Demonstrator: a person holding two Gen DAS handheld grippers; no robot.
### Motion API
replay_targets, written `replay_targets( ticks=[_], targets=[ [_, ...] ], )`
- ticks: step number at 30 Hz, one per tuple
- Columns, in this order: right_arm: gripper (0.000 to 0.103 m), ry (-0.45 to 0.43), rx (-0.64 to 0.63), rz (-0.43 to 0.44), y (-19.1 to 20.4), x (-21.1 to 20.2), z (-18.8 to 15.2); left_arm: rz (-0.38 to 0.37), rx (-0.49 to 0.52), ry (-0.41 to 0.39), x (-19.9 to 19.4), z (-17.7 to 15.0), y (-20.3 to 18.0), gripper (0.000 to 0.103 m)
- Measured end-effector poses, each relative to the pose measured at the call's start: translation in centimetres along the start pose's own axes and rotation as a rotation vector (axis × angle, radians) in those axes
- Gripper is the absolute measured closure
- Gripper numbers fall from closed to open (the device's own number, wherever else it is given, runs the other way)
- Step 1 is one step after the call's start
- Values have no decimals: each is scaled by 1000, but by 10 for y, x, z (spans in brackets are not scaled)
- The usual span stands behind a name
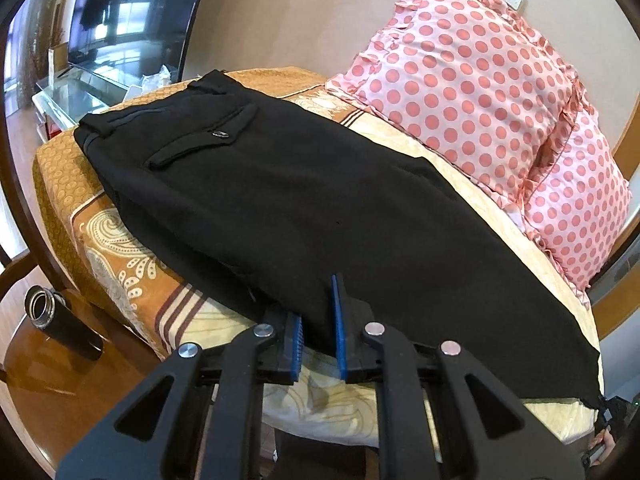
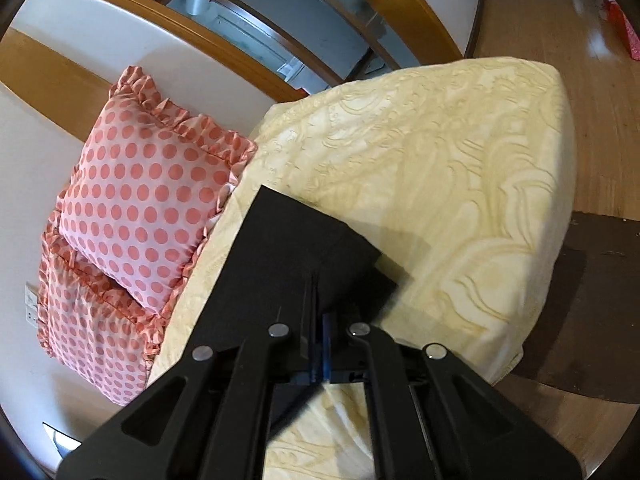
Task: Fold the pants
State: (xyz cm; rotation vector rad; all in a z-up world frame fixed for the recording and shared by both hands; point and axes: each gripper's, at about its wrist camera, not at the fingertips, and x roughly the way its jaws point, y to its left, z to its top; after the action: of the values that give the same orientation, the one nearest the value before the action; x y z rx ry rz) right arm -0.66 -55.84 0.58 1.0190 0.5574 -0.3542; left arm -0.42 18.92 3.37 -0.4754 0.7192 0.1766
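Observation:
Black pants (image 1: 304, 200) lie lengthwise on the bed, folded leg over leg, waistband and back pocket at the far left, cuffs at the near right. My left gripper (image 1: 318, 320) sits at the near edge of the pants around mid-leg, its blue pads (image 1: 339, 320) a little apart with black fabric between them. My right gripper (image 2: 318, 320) is shut on the cuff end of the pants (image 2: 292, 248), which hangs lifted above the bedspread.
Two pink polka-dot pillows (image 1: 472, 92) stand against the wall behind the pants. The cream and orange bedspread (image 2: 440, 160) covers the bed. A dark bottle (image 1: 60, 320) lies on a wooden table at the left. A TV (image 1: 132, 12) stands beyond.

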Motion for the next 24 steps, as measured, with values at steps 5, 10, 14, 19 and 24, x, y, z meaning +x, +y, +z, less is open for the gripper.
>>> replay_targets(
  ticks=[5, 10, 14, 19, 24],
  targets=[
    [93, -4, -62, -53, 7, -4, -5, -14, 56, 6, 3, 0, -1, 90],
    [40, -76, -92, -95, 17, -32, -7, -54, 49, -19, -11, -7, 4, 83],
    [40, -103, -99, -135, 16, -37, -4, -64, 39, -40, -25, -9, 2, 63],
    [49, -181, -132, -157, 25, -49, -13, -31, 91, -200, -59, -5, -8, 15],
    [49, -21, -456, 126, 126, -32, -48, -2, 152, -244, -58, 4, -16, 10]
  ],
)
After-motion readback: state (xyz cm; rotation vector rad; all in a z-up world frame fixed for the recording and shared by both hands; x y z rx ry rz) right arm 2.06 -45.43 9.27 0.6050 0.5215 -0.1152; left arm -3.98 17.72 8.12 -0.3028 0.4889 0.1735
